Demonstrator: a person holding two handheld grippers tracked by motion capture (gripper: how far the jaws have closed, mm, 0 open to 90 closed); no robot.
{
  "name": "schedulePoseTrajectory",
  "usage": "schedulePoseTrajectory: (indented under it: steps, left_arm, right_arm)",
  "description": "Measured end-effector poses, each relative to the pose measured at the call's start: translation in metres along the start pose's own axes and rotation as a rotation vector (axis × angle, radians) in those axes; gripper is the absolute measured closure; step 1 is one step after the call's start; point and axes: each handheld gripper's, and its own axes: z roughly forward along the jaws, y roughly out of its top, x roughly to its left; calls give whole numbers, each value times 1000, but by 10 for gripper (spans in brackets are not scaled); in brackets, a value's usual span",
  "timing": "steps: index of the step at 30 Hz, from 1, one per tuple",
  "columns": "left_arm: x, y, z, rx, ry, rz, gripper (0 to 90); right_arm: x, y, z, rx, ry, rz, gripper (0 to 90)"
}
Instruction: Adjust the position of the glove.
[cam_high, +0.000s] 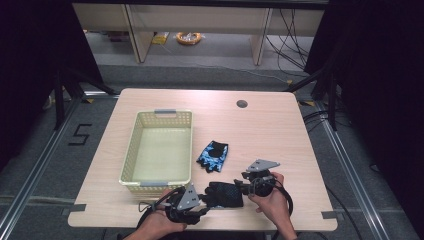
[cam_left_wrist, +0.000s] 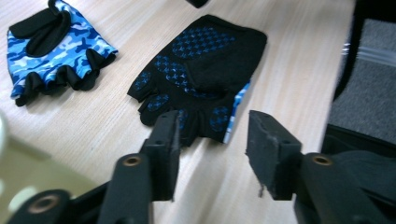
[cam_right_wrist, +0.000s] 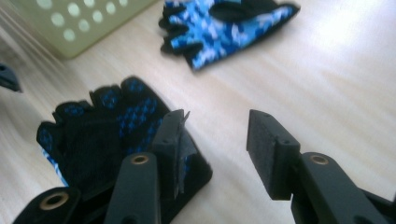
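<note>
Black glove (cam_high: 224, 194) lies palm-up on the table (cam_high: 270, 135) between the left gripper (cam_left_wrist: 212, 140) and right gripper (cam_right_wrist: 215, 140); both jaws apart, holding nothing.

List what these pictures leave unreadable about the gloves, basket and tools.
- Black glove, high view: both ends are covered by the left tool and right tool, so contact cannot be judged.
- Black glove, right gripper view: its near edge is hidden behind a jaw.
- Basket, right gripper view: cut off by the top edge and blurred.
- Blue glove, high view: too small to read its pattern.
</note>
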Motion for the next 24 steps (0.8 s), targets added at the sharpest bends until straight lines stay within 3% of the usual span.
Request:
schedulePoseTrajectory:
  steps: [1, 2, 4, 5, 6, 8, 9, 11, 15, 17, 20, 23, 24]
  left_arm:
    - [0, -1, -2, -2, -3, -3, 506]
    - [0, -2, -4, -7, -5, -22, 477]
    - [0, -4, -7, -7, 1, -37, 430]
    - [1, -7, -10, -4, -2, -69, 404]
    - [1, -7, -10, -4, -2, -69, 383]
    - [0, -11, -13, -27, -14, -131, 370]
    - [2, -12, -16, -6, -13, -100, 354]
    - [2, -16, -20, -9, -12, -122, 332]
    - [2, -22, -24, -19, -15, -143, 321]
    - [3, -27, -27, 3, -10, -155, 316]
    - [2, -32, -29, 0, -20, -169, 314]
    - [4, -35, -32, 12, -14, -153, 312]
    - [4, -37, -33, -8, -14, -197, 312]
  right_arm:
    - [1, 2, 0, -12, 1, 4, 569]
    - [-1, 4, 1, -37, -16, -39, 564]
    - [0, 7, 0, -22, -16, -55, 562]
    - [2, 13, 2, -34, -17, -106, 558]
    - [2, 16, 4, -36, -12, -131, 558]
    - [3, 19, 6, -28, -6, -133, 558]
    - [2, 23, 9, -15, -3, -154, 558]
    - [2, 30, 16, -14, -1, -188, 563]
    - [-3, 41, 23, -20, 22, -201, 568]
    - [-5, 52, 33, -48, 45, -188, 571]
    - [-6, 63, 46, -36, 46, -207, 571]
    - [-8, 70, 57, -39, 57, -216, 579]
    - [-7, 72, 61, -22, 61, -215, 579]
